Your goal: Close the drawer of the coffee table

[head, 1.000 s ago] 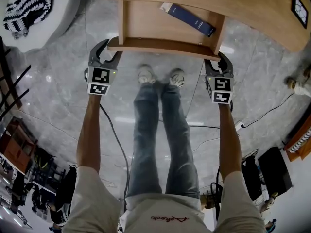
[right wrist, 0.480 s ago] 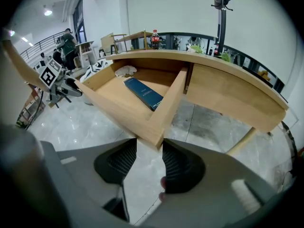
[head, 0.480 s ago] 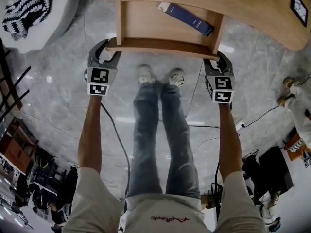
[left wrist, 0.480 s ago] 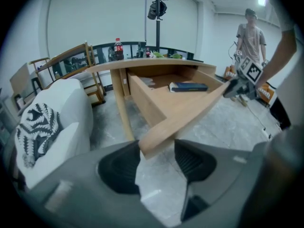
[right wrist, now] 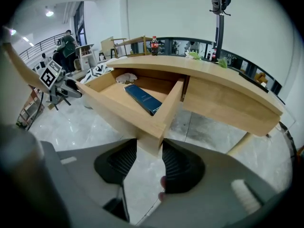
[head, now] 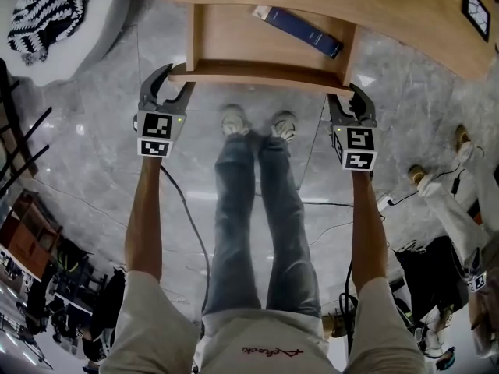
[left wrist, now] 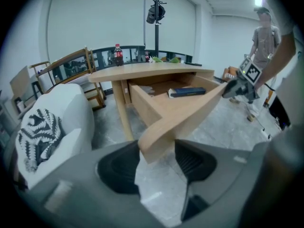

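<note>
Head view looked steeply down on the person's jeans [head: 249, 209] and pale shoes [head: 234, 120] on a grey marble floor [head: 93, 162], with the coffee table [head: 390, 10] across the top edge and its drawer [head: 257, 73] pulled well out toward the person. A dark blue book [head: 300, 31] lay flat inside the drawer, near its right wall. Both arms were stretched forward, one tool at each front corner of the drawer. The left gripper [head: 175, 80] straddled the left front corner: in the left gripper view the wooden corner sat between the ribbed pads, against one pad and with a thin strip of floor showing before the other, so the claw was spread around the wood and not pinching it. The right gripper [head: 345, 93] was at the right front corner; its claw had just been closing, and the right gripper view showed both pads pressed on either side of that corner. A white armchair [head: 86, 22] with a zebra-striped cushion [head: 43, 10] stood to the left of the table. In the left gripper view a cola bottle [left wrist: 118, 54] stood upright on the tabletop, and a coat stand [left wrist: 156, 13] rose behind it against the white wall. Another person [head: 448, 209] stood on the floor at the right.
</note>
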The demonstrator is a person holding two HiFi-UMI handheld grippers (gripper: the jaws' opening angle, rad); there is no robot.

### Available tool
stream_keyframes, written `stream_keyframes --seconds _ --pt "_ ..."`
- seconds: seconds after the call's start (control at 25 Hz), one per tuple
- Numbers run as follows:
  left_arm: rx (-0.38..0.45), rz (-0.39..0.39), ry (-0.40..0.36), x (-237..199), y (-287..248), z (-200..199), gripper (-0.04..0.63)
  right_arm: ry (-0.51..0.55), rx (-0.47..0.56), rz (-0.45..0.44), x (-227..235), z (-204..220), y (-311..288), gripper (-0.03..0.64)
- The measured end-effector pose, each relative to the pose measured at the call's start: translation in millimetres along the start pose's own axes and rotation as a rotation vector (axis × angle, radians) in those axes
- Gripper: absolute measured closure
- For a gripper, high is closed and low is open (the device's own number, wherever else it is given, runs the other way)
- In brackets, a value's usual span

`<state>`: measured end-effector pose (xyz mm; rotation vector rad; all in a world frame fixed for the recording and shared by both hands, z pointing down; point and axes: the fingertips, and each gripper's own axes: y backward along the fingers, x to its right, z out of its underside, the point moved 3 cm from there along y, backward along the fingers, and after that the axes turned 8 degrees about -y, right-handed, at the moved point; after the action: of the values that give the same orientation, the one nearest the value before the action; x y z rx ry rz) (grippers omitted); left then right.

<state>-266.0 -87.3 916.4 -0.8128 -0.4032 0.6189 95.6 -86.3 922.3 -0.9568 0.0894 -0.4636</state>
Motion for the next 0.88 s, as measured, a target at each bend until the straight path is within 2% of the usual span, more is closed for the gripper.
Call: stream_keyframes --seconds 0.56,0.88 --pt "0.005 0.009 0.009 0.2 6.8 -12.9 0.362 -0.023 0.013 0.023 5.3 -11.9 8.7 0.446" --pt "0.000 -0.002 0.020 -14.8 -3.4 -22.7 0.360 -0.021 0.032 0.040 10.7 -27.3 -1.4 0.446"
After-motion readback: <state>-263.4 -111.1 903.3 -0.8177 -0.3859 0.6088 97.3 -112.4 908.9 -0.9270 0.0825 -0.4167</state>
